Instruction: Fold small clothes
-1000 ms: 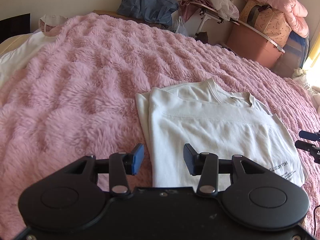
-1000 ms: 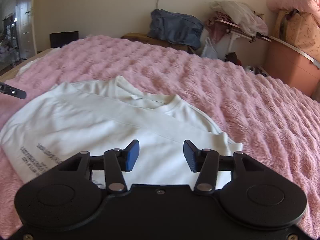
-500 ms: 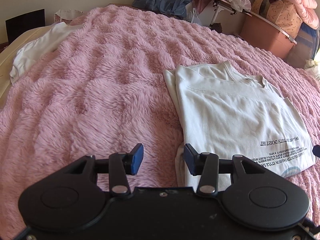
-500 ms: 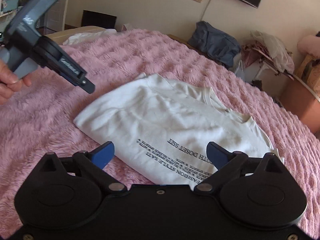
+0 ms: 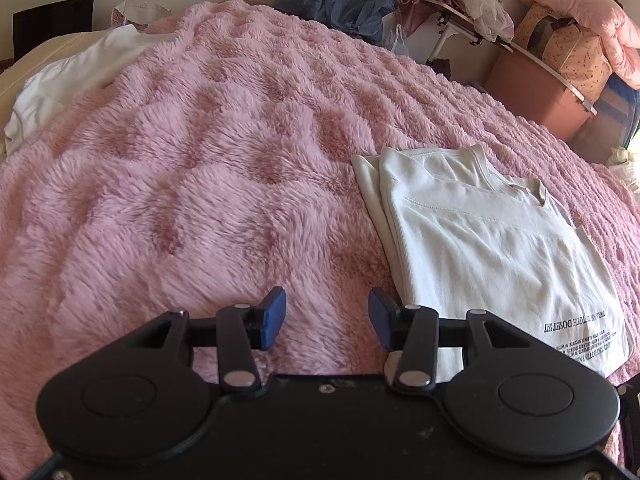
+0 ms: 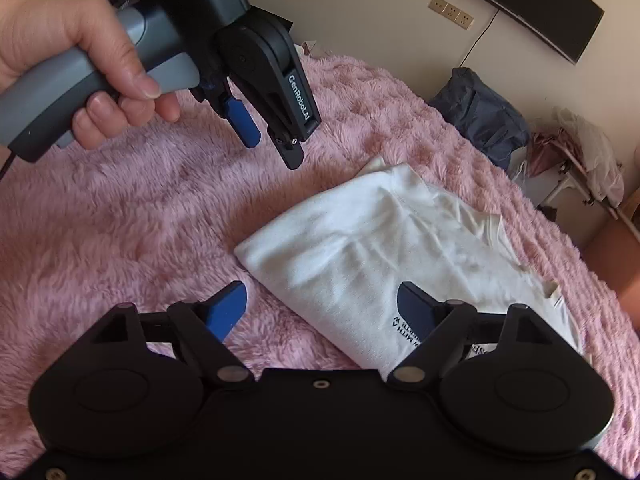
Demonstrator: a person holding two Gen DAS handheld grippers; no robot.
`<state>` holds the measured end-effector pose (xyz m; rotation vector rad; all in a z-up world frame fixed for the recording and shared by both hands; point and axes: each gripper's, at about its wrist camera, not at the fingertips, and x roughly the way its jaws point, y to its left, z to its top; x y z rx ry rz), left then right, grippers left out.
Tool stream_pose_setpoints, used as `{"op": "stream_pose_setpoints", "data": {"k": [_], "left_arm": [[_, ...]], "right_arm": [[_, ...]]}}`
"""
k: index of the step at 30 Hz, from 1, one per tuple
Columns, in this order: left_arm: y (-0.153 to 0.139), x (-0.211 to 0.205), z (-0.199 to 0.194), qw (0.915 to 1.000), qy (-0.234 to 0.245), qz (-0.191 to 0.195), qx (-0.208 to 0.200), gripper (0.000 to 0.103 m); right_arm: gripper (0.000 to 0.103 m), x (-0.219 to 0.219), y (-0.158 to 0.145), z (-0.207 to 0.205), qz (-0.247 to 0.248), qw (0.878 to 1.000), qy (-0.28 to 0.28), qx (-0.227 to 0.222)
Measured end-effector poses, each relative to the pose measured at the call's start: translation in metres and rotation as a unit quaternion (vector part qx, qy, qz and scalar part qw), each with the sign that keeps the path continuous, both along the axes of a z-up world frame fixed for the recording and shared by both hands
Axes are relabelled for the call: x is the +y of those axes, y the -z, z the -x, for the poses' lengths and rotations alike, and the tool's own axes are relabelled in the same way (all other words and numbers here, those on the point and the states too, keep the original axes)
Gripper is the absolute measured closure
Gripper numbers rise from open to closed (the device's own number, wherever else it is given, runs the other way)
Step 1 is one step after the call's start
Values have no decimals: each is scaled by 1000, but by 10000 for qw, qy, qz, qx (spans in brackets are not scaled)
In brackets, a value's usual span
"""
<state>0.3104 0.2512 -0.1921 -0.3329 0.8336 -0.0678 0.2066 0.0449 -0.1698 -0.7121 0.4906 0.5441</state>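
A white T-shirt [image 5: 492, 248] with black print lies folded on the pink fluffy blanket [image 5: 192, 184]; it also shows in the right wrist view [image 6: 384, 256]. My left gripper [image 5: 327, 318] is open and empty, above the blanket just left of the shirt's near edge. It also shows in the right wrist view [image 6: 272, 140], held in a hand above the blanket, left of the shirt. My right gripper [image 6: 322, 312] is open wide and empty, over the shirt's near left corner.
Another white garment [image 5: 68, 76] lies at the bed's far left edge. A dark blue bag [image 5: 336, 0], a rack with clothes [image 5: 460, 12] and a brown box [image 5: 536, 88] stand beyond the bed. A wall TV [image 6: 536, 4] hangs at the right.
Both grippers pulled back from the folded shirt. The right gripper opened wide and swung left. The left gripper moved left off the shirt and stays open.
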Motion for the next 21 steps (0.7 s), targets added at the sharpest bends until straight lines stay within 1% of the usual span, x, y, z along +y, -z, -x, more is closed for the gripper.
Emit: {"op": "stream_pose_setpoints", "data": {"k": [2,4,6,9,11,15,18,21], "left_arm": [[5,4,-10,9995,1,325,-20,55],[11,6,-22,9975,56,703,-6,55],[16,6,-33,9953,105,964,-21,55],[23,4,-47,9925,127,1213,-18,55],[27,4,-55,9905,131,1372,-11,55],[38,7,-72,9844,104,1756,-6,55],[43,7,-88,9797,76,2003,21,54],[44,6,-103,9763,112,2160,13,54]], "right_arm": [[19,7,7,0,199,9996,-72,-185],[19,12,13,-1,295,9991,-135,-257],[21,17,17,-1,395,9985,-193,-330],[23,26,27,-2,668,9963,-293,-453],[23,30,31,-4,766,9954,-305,-493],[23,34,37,-8,823,9943,-345,-579],[23,38,38,-13,804,9935,-346,-733],[23,42,38,-18,839,9920,-388,-865]]}}
